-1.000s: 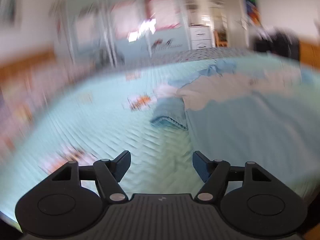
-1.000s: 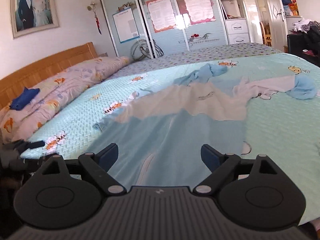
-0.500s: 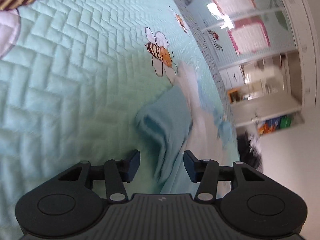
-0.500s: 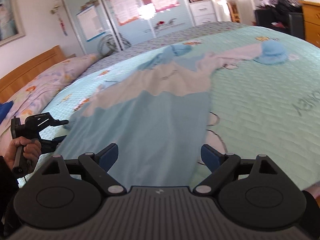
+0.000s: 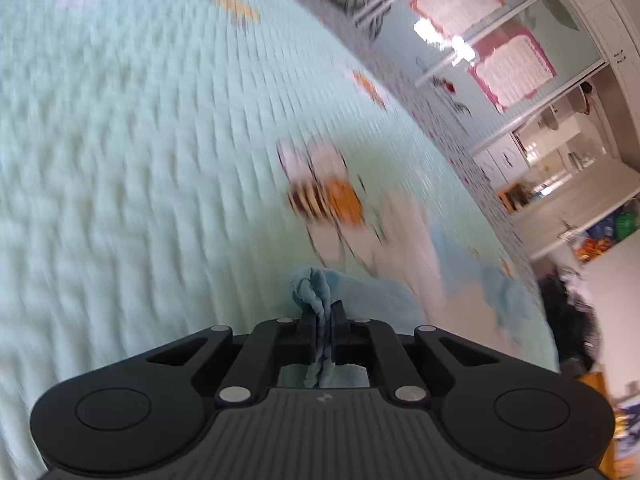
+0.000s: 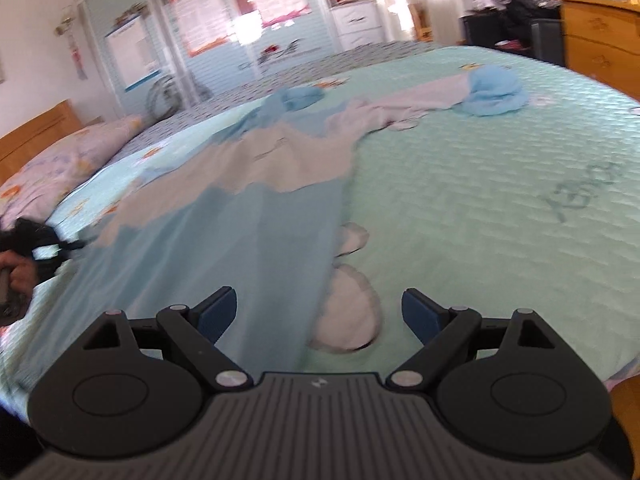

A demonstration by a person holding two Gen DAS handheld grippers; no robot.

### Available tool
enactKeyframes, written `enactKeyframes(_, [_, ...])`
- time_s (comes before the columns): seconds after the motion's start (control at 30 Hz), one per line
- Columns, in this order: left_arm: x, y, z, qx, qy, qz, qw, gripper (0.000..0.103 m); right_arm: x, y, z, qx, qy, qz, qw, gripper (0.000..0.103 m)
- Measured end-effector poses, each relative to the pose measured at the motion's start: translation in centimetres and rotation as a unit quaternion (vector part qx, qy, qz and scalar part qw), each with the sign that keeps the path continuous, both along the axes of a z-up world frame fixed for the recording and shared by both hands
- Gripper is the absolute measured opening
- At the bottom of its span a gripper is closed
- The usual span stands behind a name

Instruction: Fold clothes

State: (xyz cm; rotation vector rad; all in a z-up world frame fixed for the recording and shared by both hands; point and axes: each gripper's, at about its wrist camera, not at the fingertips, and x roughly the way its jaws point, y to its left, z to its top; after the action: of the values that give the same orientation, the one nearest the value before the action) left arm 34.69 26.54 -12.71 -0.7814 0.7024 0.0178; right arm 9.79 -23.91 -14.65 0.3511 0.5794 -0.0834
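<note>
- At the bottom centre of the left wrist view, the left gripper is seen pinched tight, with a bunched blue fold of the garment clamped between its jaws; a twisted wad of cloth is pushed out just above them. An edge or corner appears to have been gathered so that it can be carried over for a fold.
- At the bottom of the right wrist view, the right gripper is held wide apart and nothing is grasped by it. It is poised low over the near right border of the garment, probably so that the matching edge can be taken.
- The garment is spread lengthwise up the middle of that view on the bed cover, blue nearest, pale grey farther up, with a blue cuff bunched at the upper right. It seems to have been laid flat so that the fold lines stay even.
- At the left edge, the person's hand is seen around the other tool's handle, beside the garment's left border.
- Farthest back, a wardrobe is seen along the top, and a wooden dresser at the upper right.
</note>
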Motion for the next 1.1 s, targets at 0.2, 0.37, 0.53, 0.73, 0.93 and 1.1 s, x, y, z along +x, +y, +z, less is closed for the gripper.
enactKeyframes(0.2, [2.1, 6.5, 2.8, 0.098, -0.033, 0.055, 0.9931, 0.006, 0.7, -3.1, -1.1, 0.064, -0.021, -0.052, 0.996, 0.09])
enactKeyframes(0.37, [4.5, 13.2, 5.5, 0.15, -0.037, 0.106, 0.9823, 0.006, 1.5, -3.1, -1.6, 0.057, -0.023, -0.055, 0.997, 0.093])
enactKeyframes(0.53, [8.5, 18.4, 7.1, 0.192, -0.034, 0.131, 0.9719, 0.006, 2.5, -2.3, -1.7, 0.016, -0.013, -0.046, 0.999, 0.095])
enactKeyframes(0.73, [13.9, 21.5, 7.3, 0.233, -0.005, 0.124, 0.9645, 0.011, 2.9, -2.0, -1.8, 0.003, -0.007, -0.048, 0.999, 0.097])
enactKeyframes(0.93, [14.4, 23.6, 4.0, 0.27, 0.084, 0.165, 0.9449, 0.032, 3.6, -1.3, -1.9, -0.029, 0.005, -0.044, 0.999, 0.099])
enactKeyframes(1.1, [10.2, 27.0, 3.6, 0.265, 0.119, 0.208, 0.9342, 0.035, 3.3, -1.8, -1.9, -0.012, -0.005, -0.046, 0.999, 0.099])
